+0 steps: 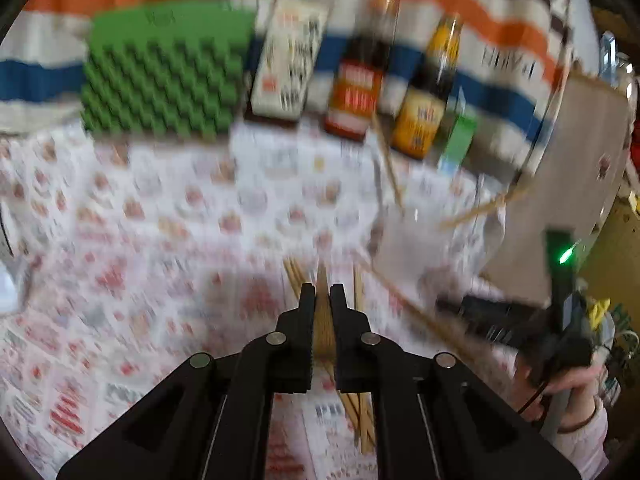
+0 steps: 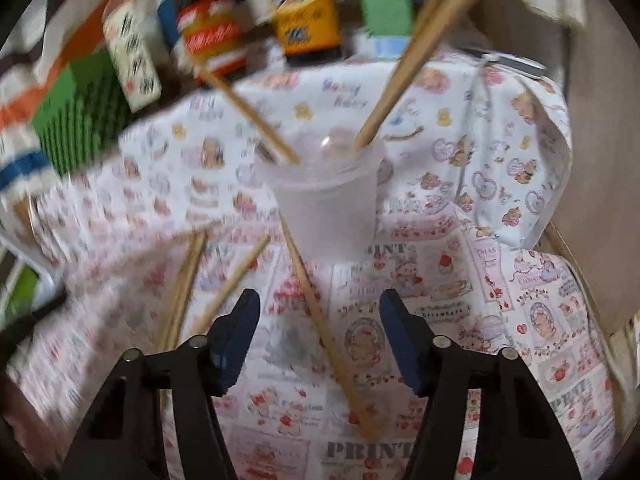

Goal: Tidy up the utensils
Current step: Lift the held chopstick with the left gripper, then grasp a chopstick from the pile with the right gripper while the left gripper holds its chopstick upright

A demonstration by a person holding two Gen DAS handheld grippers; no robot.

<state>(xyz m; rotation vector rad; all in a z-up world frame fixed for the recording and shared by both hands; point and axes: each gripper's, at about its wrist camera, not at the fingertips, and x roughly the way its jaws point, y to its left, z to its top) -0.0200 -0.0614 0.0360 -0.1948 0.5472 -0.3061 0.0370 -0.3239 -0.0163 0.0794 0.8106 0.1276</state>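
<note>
The left gripper (image 1: 322,294) points forward and downward over the printed tablecloth (image 1: 140,240). Its jaws stand narrow and clamp a wooden chopstick (image 1: 323,320) between the pads. Further loose chopsticks (image 1: 362,412) lie on the cloth directly beneath and just right of the jaws.

The right gripper (image 2: 319,304) is angled steeply down toward the cloth. Its jaws stand partly apart, and nothing is pressed between them. One single chopstick (image 2: 320,320) lies on the cloth in the gap between the jaws and runs up to the base of the clear plastic cup (image 2: 326,208). In the left wrist view, the hand (image 1: 568,392) holding the right gripper appears at the lower right edge.

The cup stands upright ahead of the right gripper. It contains several chopsticks (image 2: 404,68) that lean outward over the rim. More chopsticks (image 2: 184,280) lie to the left of the right jaw.

Along the far edge stand a green ridged box (image 1: 168,72), a white-labelled bottle (image 1: 290,60), a red-labelled sauce bottle (image 1: 356,88), a yellow-labelled bottle (image 1: 424,116) and a small green carton (image 1: 458,144). A striped cloth (image 1: 500,20) hangs behind them. Both views are motion-blurred.
</note>
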